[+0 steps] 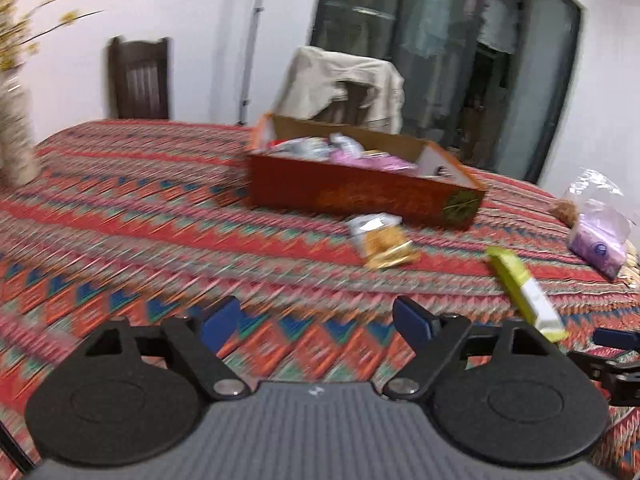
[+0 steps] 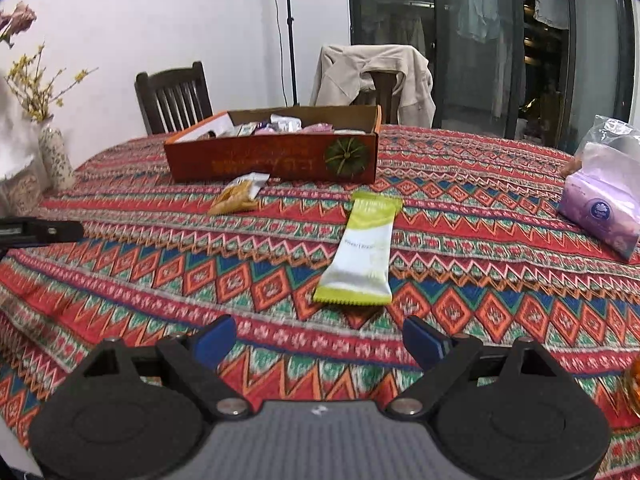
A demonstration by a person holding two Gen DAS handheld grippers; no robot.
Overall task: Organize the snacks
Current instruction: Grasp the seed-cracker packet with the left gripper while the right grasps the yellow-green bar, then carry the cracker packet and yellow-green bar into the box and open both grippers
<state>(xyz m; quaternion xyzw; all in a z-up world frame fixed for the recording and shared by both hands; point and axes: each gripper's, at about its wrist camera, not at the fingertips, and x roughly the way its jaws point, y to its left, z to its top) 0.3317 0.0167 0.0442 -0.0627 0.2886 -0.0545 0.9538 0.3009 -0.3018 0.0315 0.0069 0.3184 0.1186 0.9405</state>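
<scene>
A red cardboard box (image 2: 272, 158) holding several snack packets stands at the far middle of the table; it also shows in the left wrist view (image 1: 360, 192). A yellow snack bag (image 2: 238, 194) lies just in front of it, also seen in the left wrist view (image 1: 384, 242). A green-and-white snack bar (image 2: 362, 250) lies flat ahead of my right gripper (image 2: 318, 342), which is open and empty. The bar shows in the left wrist view (image 1: 528, 294) to the right. My left gripper (image 1: 316, 322) is open and empty above the cloth.
A patterned red tablecloth (image 2: 160, 264) covers the table. A purple tissue pack (image 2: 600, 208) in a clear bag lies at the right. A vase with yellow flowers (image 2: 54, 152) stands at the left. Two chairs (image 2: 174, 96) stand behind, one draped with a beige jacket (image 2: 372, 72).
</scene>
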